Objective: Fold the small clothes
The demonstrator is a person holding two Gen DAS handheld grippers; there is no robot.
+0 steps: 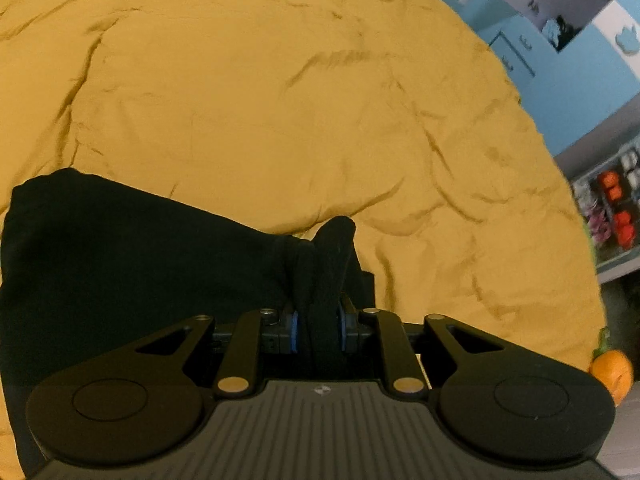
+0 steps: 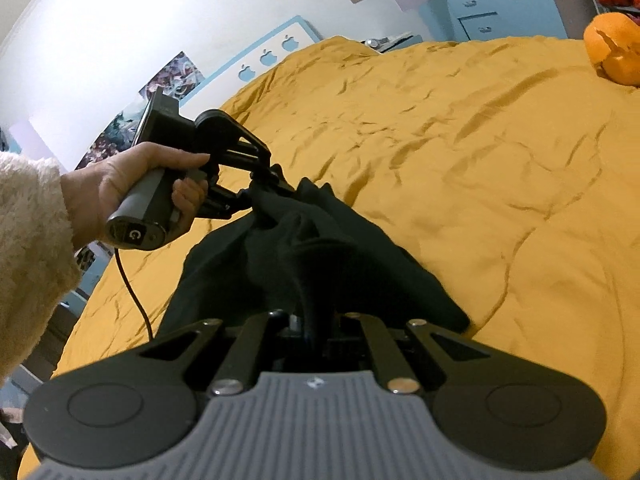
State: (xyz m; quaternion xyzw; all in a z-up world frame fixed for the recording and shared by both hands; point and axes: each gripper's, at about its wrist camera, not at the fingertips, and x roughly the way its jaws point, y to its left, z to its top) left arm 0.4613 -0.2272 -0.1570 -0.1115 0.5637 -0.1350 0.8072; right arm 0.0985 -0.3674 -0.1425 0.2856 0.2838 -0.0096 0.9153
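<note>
A black garment lies bunched on a mustard-yellow bedspread. In the left wrist view a fold of it stands up between the blue pads of my left gripper, which is shut on the cloth. The right wrist view shows the same garment stretched between both grippers. My right gripper is shut on its near edge. A person's hand in a fluffy cream sleeve holds the left gripper, whose tips pinch the far end of the cloth, raised off the bed.
The wrinkled bedspread spreads wide to the right and beyond the garment. An orange pumpkin-shaped toy sits near the bed's far right edge. A black cable hangs from the left gripper. Blue drawers stand behind the bed.
</note>
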